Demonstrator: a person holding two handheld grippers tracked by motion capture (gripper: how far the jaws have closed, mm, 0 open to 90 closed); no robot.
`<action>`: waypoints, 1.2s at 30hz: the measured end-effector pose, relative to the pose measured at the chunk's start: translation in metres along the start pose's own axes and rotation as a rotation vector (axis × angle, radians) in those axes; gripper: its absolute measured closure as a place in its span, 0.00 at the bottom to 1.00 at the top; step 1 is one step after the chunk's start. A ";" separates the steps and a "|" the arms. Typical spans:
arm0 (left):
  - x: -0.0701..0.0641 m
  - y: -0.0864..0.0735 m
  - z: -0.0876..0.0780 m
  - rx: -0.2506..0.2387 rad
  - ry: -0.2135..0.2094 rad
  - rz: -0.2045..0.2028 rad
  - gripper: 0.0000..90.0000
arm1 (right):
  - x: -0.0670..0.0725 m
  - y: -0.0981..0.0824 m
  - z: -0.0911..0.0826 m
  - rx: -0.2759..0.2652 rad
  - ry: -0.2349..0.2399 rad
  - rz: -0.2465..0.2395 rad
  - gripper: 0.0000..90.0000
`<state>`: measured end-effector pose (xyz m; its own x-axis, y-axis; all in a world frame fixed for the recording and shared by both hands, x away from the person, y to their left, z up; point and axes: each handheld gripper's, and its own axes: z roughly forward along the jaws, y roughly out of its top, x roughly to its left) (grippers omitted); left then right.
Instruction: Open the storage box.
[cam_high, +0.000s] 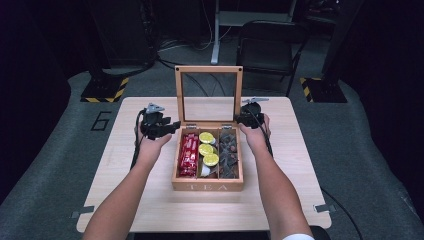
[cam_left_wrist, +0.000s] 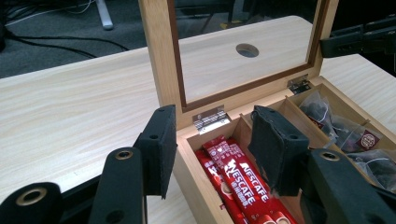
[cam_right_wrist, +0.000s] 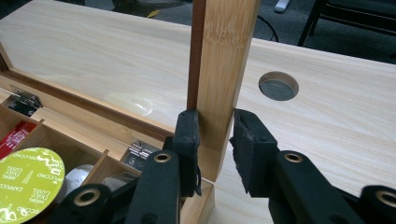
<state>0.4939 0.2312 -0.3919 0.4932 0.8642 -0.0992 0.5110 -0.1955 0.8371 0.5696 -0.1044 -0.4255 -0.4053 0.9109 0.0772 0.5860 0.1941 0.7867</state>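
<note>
Wooden tea box sits mid-table, its glass-paned wooden lid standing upright. Your right gripper straddles the lid's side rail, one pad touching, not clamped. Your left gripper hangs spread over the red coffee sticks compartment, holding nothing. Judgement: opening looks done or closing not yet begun; contents untouched.

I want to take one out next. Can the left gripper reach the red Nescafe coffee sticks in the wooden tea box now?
Probably yes. The glass-paned lid stands upright, so the compartment is uncovered, and the left gripper, jaws open, hangs just above the red Nescafe coffee sticks at the box's near corner. Nothing lies between them.
</note>
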 end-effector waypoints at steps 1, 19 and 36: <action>-0.001 0.000 0.000 0.001 -0.001 0.003 0.57 | 0.000 0.000 0.000 -0.001 -0.001 0.001 0.79; 0.004 -0.011 0.001 0.009 -0.008 -0.012 0.57 | 0.005 -0.003 0.001 -0.019 -0.010 -0.004 0.69; 0.011 -0.022 -0.010 -0.022 -0.019 -0.043 0.56 | 0.019 -0.020 -0.022 -0.039 0.083 -0.035 0.42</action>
<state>0.4813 0.2493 -0.4062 0.4844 0.8627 -0.1456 0.5167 -0.1477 0.8433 0.5350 -0.0988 -0.4265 -0.4827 0.8703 0.0981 0.5431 0.2096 0.8131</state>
